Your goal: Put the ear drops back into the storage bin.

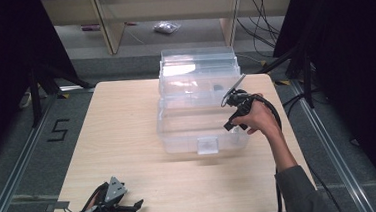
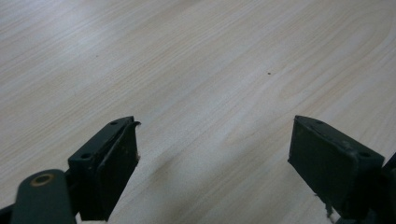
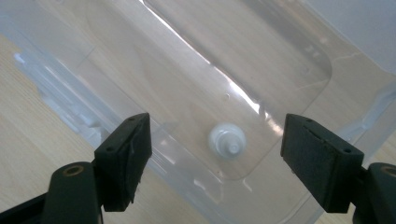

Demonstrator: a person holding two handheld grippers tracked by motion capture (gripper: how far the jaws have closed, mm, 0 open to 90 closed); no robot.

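Note:
A clear plastic box (image 1: 178, 136) stands on the far middle of the wooden table (image 1: 123, 140), its lid (image 1: 198, 60) swung up at the back. My right gripper (image 1: 230, 123) hovers over the box's right side, pointing down into it. In the right gripper view its jaws (image 3: 217, 128) stand wide open above the box floor (image 3: 261, 60). A small white round piece (image 3: 227, 141) lies on that floor below the gap, untouched. My left gripper (image 1: 138, 204) rests at the table's near left corner. It stands open (image 2: 205, 135) over bare wood (image 2: 187, 56), with nothing between its fingers.
A latch tab (image 1: 208, 145) sticks out of the box's near wall. The floor left of the table carries a "5" mark (image 1: 57, 130). Wooden frame legs (image 1: 113, 26), a small bag (image 1: 166, 27) and cables (image 1: 263, 25) lie beyond the far edge.

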